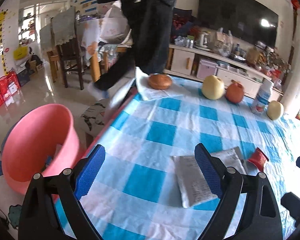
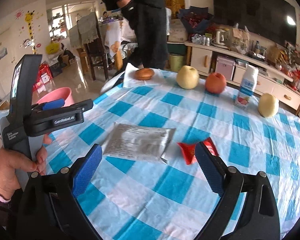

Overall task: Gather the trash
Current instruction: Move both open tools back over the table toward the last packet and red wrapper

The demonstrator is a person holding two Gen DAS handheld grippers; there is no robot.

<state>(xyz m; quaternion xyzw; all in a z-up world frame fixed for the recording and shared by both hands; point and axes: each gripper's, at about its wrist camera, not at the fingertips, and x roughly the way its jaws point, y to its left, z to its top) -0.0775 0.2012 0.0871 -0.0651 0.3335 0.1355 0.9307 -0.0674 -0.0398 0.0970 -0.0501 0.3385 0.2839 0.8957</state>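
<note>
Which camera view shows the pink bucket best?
The left wrist view. There the pink bucket appears large beside the table, with its open inside visible. In the right wrist view only its rim shows, small and partly hidden behind the left claw.

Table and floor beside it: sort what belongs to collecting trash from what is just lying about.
For the job:
silver foil packet
red wrapper
pink bucket, beside the table on the floor

Just lying about:
bun on a napkin
two yellow apples
red apple
white bottle
</note>
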